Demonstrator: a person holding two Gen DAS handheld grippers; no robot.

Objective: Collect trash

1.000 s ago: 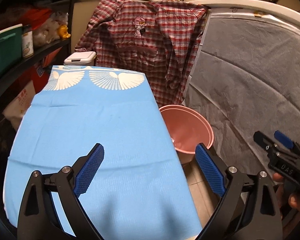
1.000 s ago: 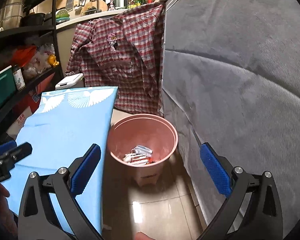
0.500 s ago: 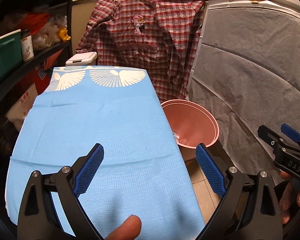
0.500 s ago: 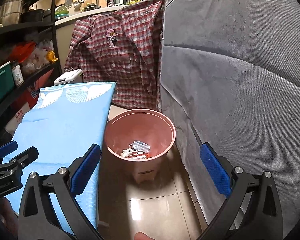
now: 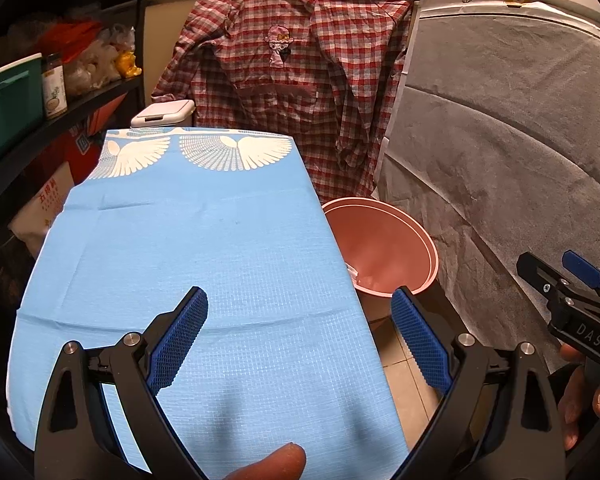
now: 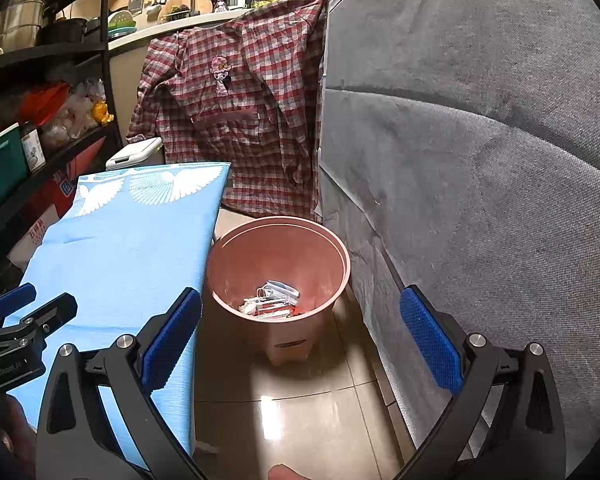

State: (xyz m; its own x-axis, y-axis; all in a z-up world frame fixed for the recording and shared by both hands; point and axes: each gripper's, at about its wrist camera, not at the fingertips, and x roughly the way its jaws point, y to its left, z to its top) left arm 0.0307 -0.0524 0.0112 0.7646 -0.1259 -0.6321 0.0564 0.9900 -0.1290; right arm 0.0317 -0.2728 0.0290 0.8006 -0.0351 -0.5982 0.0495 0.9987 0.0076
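Broadly, a grey cover (image 6: 480, 160) fills the right side, a plaid shirt (image 5: 300, 92) hangs at the back, and a table under a blue cloth (image 5: 188, 264) runs along the left, with dark shelves (image 5: 60, 104) beyond it. On the tiled floor (image 6: 300, 408) between table and cover stands a pink bin (image 6: 280, 280), just beside the table edge. At its bottom lies the trash (image 6: 274, 302), a small heap of white and red wrappers. The left gripper (image 5: 298, 340) hovers over the near end of the cloth, its jaws spread wide with nothing between them; the right gripper (image 6: 300, 340) hangs over the floor in front of the bin, equally wide and equally empty. With no loose litter visible on the cloth or the floor, the collecting looks done or nearly so. From here the main risk, as I judge it, is a knock: the bin sits in a narrow gap, so a careless sweep by the right gripper could tip it and spill the wrappers, and a low pass by the left one could snag and drag the cloth. Much stays unseen. From the left view the table hides most of the bin's inside, showing only a pale scrap (image 5: 352, 270) near its rim. The floor under the table, the near corners of the cloth behind the gripper frames, and whatever the grey cover drapes are all hidden, so stray litter there cannot be ruled out. The individual wrappers are too small to identify.
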